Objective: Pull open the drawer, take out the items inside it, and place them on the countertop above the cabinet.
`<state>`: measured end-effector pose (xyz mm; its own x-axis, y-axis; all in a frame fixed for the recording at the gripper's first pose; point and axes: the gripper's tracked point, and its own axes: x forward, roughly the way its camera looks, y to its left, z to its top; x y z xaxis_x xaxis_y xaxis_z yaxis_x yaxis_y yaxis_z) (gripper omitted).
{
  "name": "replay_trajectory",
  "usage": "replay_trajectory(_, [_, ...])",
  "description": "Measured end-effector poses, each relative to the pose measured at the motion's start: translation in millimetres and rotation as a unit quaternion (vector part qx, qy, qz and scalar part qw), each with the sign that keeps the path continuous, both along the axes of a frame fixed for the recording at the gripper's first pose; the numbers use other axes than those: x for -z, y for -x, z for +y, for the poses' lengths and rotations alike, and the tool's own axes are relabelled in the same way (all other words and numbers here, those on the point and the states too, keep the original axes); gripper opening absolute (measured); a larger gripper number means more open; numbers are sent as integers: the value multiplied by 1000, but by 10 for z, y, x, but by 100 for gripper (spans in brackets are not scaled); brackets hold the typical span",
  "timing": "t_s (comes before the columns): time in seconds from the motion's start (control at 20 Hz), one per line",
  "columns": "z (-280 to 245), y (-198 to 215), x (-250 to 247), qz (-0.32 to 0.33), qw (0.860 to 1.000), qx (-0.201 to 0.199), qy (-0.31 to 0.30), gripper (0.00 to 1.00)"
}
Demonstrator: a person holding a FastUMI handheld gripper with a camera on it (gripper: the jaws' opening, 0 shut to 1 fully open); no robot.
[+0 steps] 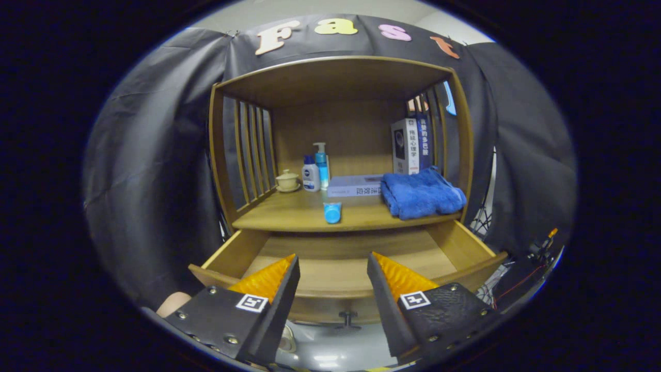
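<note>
In the gripper view the gripper (333,258) hangs released, fingers spread with nothing between them, over the pulled-out drawer (341,268); its wooden floor lies bare beyond the tips. At twelve o'clock on the countertop (289,214) lies a small blue tube (332,212); at one o'clock, a folded blue towel (421,194); at eleven, two bottles (315,168) and a lidded cup (287,181).

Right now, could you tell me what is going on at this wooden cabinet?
A person is working a handheld gripper at the cabinet. Its jaws stand open and hold nothing, poised over the drawer, which is pulled out; the part of its floor in view is bare. On the countertop above lie a folded blue towel, a small blue cup on its side, a flat book, two bottles and a lidded cup.
</note>
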<state>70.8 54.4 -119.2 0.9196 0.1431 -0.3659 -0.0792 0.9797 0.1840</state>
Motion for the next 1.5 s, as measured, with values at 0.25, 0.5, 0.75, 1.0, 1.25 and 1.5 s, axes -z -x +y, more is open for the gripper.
replay_trajectory(0.25, [89, 169, 95, 2, 1000, -17, 15, 78])
replay_trajectory(0.5, [263, 311, 371, 26, 998, -36, 38, 78])
replay_trajectory(0.75, [418, 385, 621, 49, 996, -47, 57, 78])
replay_trajectory(1.0, [459, 350, 711, 56, 996, -50, 43, 78])
replay_trajectory(1.25, [413, 297, 840, 64, 996, -36, 49, 78])
replay_trajectory(1.5, [318, 171, 884, 51, 998, 18, 34, 78])
